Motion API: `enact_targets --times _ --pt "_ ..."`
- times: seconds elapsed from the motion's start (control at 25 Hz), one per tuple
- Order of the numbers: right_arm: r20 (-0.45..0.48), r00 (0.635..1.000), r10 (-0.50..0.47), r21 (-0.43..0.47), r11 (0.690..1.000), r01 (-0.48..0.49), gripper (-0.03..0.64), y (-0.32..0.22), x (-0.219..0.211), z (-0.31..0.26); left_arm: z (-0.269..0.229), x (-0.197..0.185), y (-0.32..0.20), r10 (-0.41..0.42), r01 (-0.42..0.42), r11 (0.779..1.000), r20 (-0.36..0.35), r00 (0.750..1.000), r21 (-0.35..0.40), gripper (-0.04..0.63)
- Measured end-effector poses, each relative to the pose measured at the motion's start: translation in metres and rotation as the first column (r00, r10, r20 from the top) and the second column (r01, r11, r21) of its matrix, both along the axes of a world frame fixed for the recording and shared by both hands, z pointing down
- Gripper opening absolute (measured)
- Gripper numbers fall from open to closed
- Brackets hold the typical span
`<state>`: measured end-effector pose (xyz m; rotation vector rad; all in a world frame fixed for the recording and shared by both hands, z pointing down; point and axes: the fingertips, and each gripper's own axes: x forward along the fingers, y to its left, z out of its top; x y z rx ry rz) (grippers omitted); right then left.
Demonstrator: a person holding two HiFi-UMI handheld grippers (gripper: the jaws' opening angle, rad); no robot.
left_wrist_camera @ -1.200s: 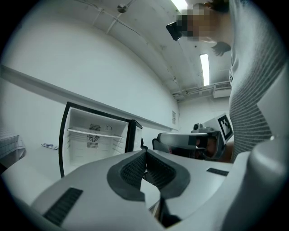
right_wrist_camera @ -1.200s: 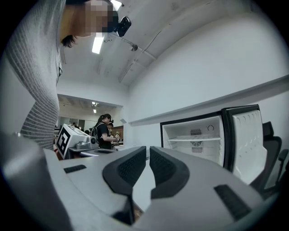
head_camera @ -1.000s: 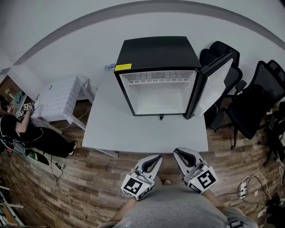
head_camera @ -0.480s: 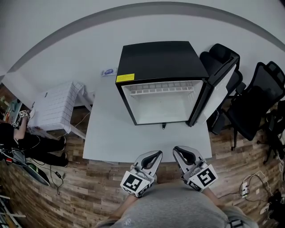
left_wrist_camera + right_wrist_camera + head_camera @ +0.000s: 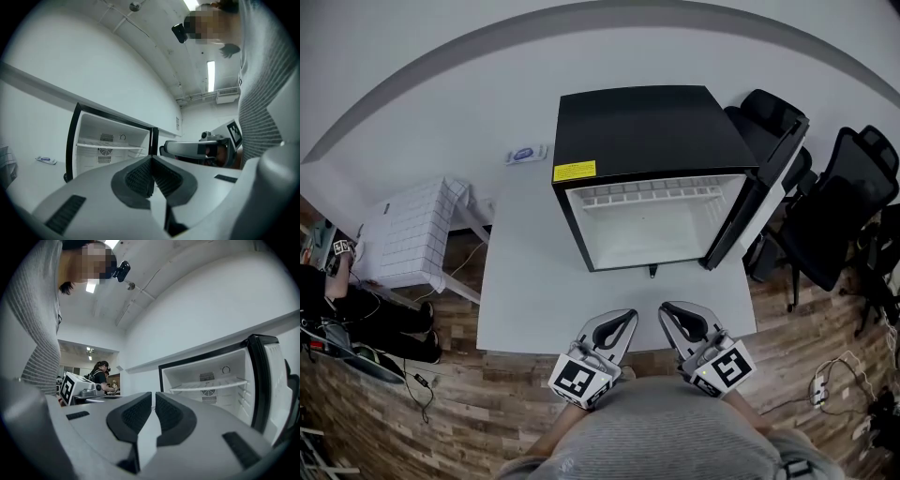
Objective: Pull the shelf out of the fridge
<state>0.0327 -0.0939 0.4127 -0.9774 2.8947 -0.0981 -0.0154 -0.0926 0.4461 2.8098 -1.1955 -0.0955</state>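
Hovering over tabletop (image 5: 525, 281) near edge: left gripper (image 5: 628, 316), right gripper (image 5: 665, 308), jaws closed, empty. Shelf (image 5: 642, 196) seated high inside fridge (image 5: 647, 127), far right corner. Risk: closed jaws butt shelf front, no grip.

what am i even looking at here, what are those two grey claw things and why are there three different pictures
No robot arm: a person holds a gripper in each hand. One picture comes from a camera on their head, looking down at the left gripper and right gripper by the edge of a white table. The other two come from cameras riding on each gripper. On the table stands a black fridge, door open, with a white shelf inside. Both grippers' fingers are closed, holding nothing.
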Motion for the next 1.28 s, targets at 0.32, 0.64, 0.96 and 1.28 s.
enact_targets --times 0.32,0.64,0.96,1.28 --pt "-0.002 0.999 0.041 0.001 0.999 -0.041 0.015 -0.01 -0.01 0.007 0.005 -0.011 -0.011 0.045 -0.045 0.999 0.013 0.999 0.0 0.011" --pt "-0.015 0.999 0.03 0.013 0.999 -0.029 0.015 -0.018 -0.009 0.003 0.005 -0.006 -0.025 0.048 -0.048 0.999 0.017 0.999 -0.011 0.011" --pt "-0.017 1.0 0.01 0.011 1.0 -0.01 0.015 -0.029 -0.008 0.003 0.007 0.001 -0.035 0.049 -0.049 0.999 0.024 0.998 -0.014 0.011" --pt "-0.062 0.997 0.051 0.042 0.998 -0.048 0.015 -0.051 0.002 0.005 0.008 0.0 -0.045 0.034 -0.034 0.999 0.032 0.999 -0.017 0.011"
